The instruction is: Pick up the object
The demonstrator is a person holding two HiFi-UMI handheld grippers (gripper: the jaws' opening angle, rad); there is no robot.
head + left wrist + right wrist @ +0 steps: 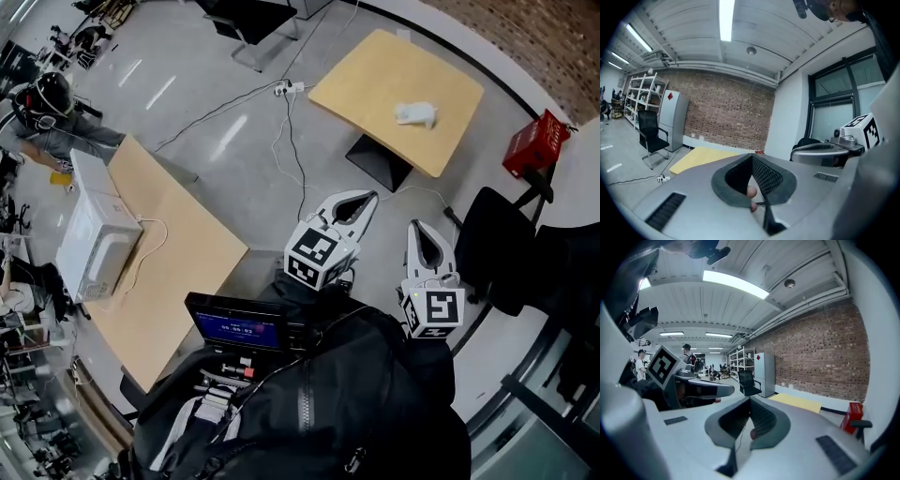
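Two grippers, left gripper [366, 199] and right gripper [419, 228], jaws pressed together, empty, aim toward the far table [375, 75] bearing a white object [415, 114]; the near screen [242, 330] has illegible digits.

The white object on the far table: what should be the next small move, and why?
Probably carry both grippers forward toward the far table. The white object lies on it, well beyond the left gripper and right gripper, with floor between. Both have jaws together and hold nothing, so opening can likely wait until one is near.
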